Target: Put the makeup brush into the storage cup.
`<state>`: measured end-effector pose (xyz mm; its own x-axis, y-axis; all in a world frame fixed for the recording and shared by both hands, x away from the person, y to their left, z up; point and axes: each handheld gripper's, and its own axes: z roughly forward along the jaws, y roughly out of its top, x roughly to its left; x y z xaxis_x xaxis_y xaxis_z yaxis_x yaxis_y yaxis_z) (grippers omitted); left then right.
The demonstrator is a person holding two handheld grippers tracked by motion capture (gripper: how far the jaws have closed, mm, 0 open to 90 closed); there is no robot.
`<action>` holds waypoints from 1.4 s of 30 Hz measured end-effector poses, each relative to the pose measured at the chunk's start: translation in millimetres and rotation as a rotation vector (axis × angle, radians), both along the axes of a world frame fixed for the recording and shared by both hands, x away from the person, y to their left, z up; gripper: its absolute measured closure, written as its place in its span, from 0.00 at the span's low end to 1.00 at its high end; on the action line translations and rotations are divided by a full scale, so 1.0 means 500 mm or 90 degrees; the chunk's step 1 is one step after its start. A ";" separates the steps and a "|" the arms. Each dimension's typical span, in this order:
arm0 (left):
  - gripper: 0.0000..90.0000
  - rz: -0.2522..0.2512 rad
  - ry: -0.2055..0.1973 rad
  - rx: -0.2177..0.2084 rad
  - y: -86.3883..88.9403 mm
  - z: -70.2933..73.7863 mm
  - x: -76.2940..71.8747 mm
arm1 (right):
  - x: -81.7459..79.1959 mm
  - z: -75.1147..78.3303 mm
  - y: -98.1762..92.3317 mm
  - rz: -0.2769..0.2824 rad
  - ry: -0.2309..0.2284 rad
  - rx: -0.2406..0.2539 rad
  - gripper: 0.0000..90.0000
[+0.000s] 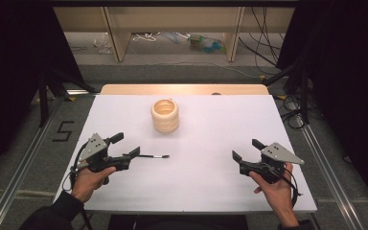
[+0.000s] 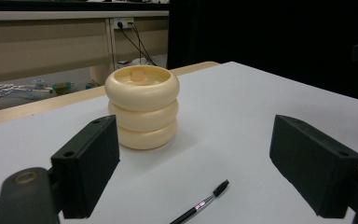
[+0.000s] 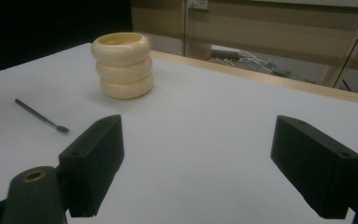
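Nearest the person, the left hand (image 1: 90,181) and the right hand (image 1: 277,189) each grip a black two-jaw tool low over the front of the white table top (image 1: 206,187). The left gripper (image 1: 124,149) has its jaws spread wide with nothing between them, and it points toward the table's middle. The right gripper (image 1: 245,149) is likewise released and empty, angled inward from the other side.

Just beyond the left gripper's jaws lies a thin black pen-like stick with a small brush-like tip (image 1: 153,156), flat on the white surface. In the left gripper view it lies between the two jaws, nearer than the pot.

Farther back, toward the far edge and a little left of centre, a cream-coloured ribbed pot shaped like three stacked rings (image 1: 165,115) stands upright and apart from everything else. In the left gripper view, something small and pale pinkish shows inside its mouth; I cannot tell what it is.

Beyond the white top, a strip of pale wooden table edge (image 1: 182,89) shows. Behind it are a grey floor, wooden bench legs (image 1: 117,33), loose cables (image 1: 263,48) and dark curtains on both sides.
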<state>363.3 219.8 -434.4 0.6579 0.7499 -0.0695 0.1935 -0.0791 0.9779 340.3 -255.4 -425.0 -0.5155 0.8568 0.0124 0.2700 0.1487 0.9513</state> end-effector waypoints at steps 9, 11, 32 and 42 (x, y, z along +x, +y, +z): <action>0.18 -0.001 0.003 0.002 -0.001 -0.001 0.000 | -0.001 0.001 0.001 0.006 -0.002 -0.002 0.20; 0.18 -0.001 0.004 0.005 -0.001 -0.001 0.000 | -0.002 0.002 0.002 0.003 -0.002 -0.007 0.20; 0.18 -0.042 0.037 0.083 -0.038 0.012 0.011 | 0.000 -0.001 0.010 0.026 -0.008 -0.015 0.20; 0.18 -0.068 0.101 0.152 -0.062 0.015 0.044 | 0.001 -0.001 0.013 0.034 0.000 -0.031 0.20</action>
<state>385.1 188.6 -426.9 0.7290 0.6845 -0.0076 0.3203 -0.3313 0.8875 340.6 -248.9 -425.6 -0.5605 0.8277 -0.0288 0.2601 0.2089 0.9427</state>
